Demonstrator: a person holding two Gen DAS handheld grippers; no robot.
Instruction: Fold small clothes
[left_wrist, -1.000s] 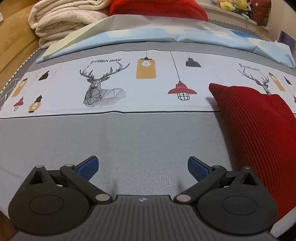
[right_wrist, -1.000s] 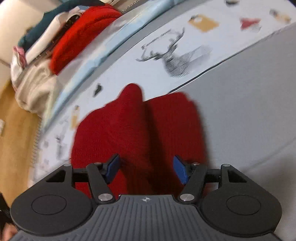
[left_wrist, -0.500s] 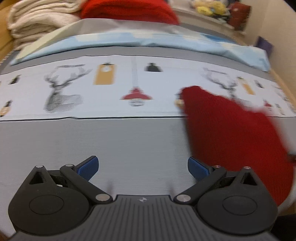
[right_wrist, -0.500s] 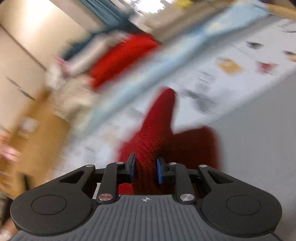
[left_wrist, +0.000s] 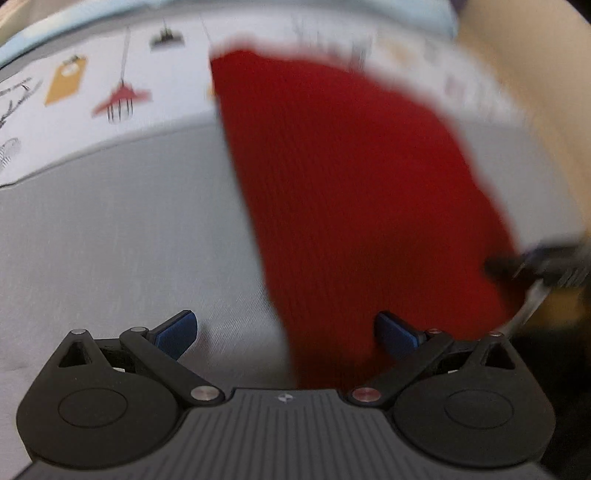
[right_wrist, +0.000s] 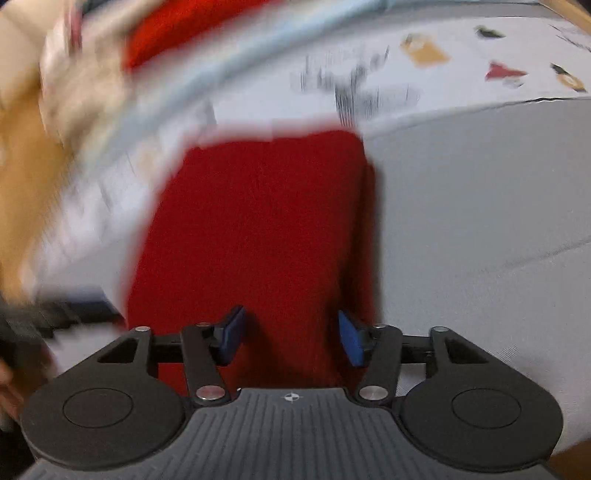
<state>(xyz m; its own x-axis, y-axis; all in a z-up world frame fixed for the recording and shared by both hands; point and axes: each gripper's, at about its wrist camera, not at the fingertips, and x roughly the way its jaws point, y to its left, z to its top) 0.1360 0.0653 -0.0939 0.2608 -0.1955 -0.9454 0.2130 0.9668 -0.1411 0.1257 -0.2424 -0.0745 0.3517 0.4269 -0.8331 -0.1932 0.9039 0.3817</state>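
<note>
Red knit cloth (left_wrist: 354, 206) lies flat on the gray bed cover (left_wrist: 122, 236), filling the middle and right of the left view and the middle of the right view. Left gripper (left_wrist: 286, 332) is wide open and holds nothing. Right gripper (right_wrist: 290, 338) is open too, right above the cloth's near edge. Printed sheet (right_wrist: 461, 66) crosses the top.
</note>
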